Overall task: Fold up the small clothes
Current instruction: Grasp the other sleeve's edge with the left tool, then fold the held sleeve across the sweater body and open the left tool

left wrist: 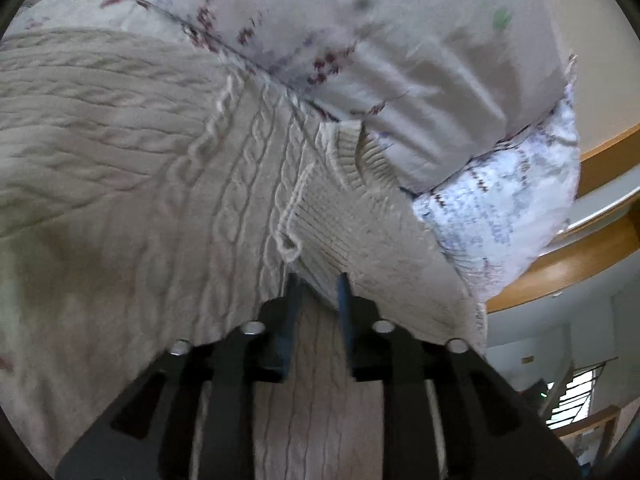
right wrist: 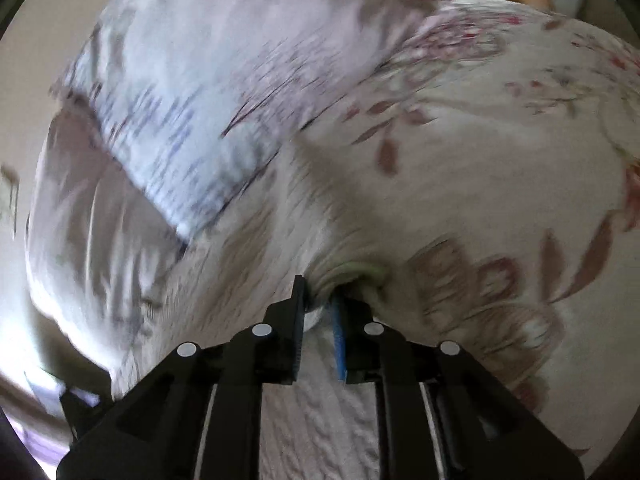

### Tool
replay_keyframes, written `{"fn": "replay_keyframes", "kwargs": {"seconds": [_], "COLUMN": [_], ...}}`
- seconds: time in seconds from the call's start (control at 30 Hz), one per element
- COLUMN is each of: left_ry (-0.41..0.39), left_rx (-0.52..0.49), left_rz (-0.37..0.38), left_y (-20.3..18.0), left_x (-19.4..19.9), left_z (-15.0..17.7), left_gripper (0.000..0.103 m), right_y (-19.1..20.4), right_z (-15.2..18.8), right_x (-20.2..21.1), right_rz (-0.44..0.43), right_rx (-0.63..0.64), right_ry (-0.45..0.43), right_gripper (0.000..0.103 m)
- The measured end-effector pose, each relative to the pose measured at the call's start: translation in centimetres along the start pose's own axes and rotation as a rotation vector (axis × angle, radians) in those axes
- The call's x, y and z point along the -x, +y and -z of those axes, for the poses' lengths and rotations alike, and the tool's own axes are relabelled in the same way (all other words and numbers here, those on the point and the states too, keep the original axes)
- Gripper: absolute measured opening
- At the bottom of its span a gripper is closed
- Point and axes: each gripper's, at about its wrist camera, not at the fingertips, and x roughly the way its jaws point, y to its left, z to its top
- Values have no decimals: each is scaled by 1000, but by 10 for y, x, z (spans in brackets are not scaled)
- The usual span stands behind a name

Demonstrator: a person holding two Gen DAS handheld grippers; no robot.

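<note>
both hand-held grippers, left (left wrist: 318,284) and right (right wrist: 320,292), level, clamped on cable-knit sweater (left wrist: 240,184)

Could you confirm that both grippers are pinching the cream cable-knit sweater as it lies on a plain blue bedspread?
Not quite: the bedspread is not plain blue; it is cream with a reddish floral and leaf print, as the right wrist view shows. The rest holds: the left gripper and the right gripper each pinch the cream cable-knit sweater between their fingers.
</note>
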Motion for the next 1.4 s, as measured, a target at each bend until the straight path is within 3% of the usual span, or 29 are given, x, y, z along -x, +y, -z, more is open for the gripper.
{"fn": "replay_keyframes", "kwargs": {"seconds": [0.17,0.2,0.27,0.37,0.5,0.73,0.93,1.2,1.27,1.33,1.4], "left_ry": [-91,-124,-174,-245,-300,-370,-409,-429,-439,-445,-438], "left_rx": [-6,10,43,123,269,396,463,507,520,538,535], "left_rz": [38,24,-8,-80,-133,-143,-151,-128,-132,-142,-147], "left_y": [33,48,69,103,139,163,179,190,195,200,200], "left_x": [71,92,120,155,173,173,176,179,180,181,180], "left_z": [10,12,13,11,4,-11,-22,-27,-28,-31,-33], "left_gripper": [46,46,46,46,46,44,32,28,23,12,10], "right_y": [-11,-13,-18,-10,2,19,26,38,40,40,40], "right_z": [0,1,4,6,11,23,32,38,39,39,40], "right_x": [9,17,31,47,53,47,40,42,43,42,42], "right_rz": [-40,-37,-71,-5,-50,-106,-126,-153,-161,-165,-171], "right_rx": [-41,-46,-52,-35,27,113,148,223,239,247,253], "right_ry": [17,8,-21,-87,-88,-21,24,29,32,36,43], "right_gripper": [22,36,48,85,85,85,85,85,85,85,85]}}
